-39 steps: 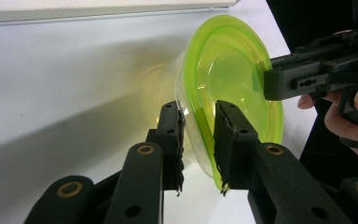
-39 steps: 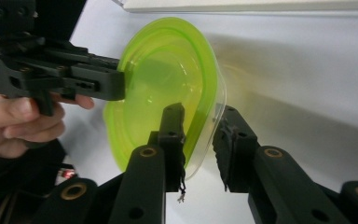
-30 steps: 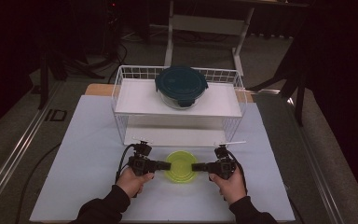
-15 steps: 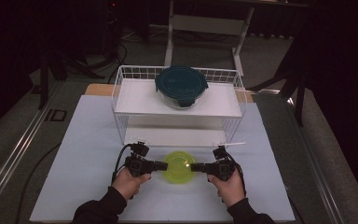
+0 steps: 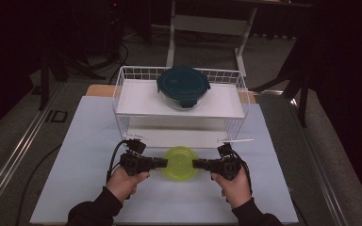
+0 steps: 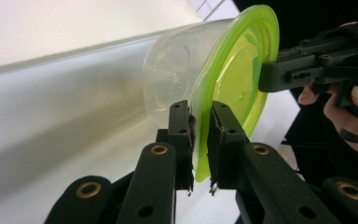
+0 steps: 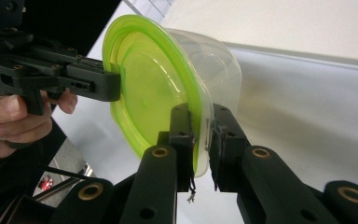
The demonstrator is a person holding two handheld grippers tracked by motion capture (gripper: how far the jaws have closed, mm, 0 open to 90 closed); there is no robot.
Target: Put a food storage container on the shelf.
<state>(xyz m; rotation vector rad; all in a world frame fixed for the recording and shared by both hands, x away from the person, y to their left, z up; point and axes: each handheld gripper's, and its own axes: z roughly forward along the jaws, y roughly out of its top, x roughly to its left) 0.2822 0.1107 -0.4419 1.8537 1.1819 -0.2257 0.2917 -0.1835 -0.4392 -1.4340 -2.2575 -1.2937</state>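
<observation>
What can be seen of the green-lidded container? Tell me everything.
The green-lidded container is a small round tub of clear, thin-looking plastic, closed with a translucent lime-green lid that has raised concentric rings. It sits level between the two hands, in front of the white wire rack, above the pale table mat. The left claw and right claw each pinch the lid's rim on opposite sides.

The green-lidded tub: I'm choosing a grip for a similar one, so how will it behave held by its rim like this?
The green-lidded tub looks empty and thin-walled, so probably light. The left gripper and right gripper pinch only the lid's thin lip from opposite sides, so it may flex or pop off. The smooth plastic could slip if tilted.
</observation>
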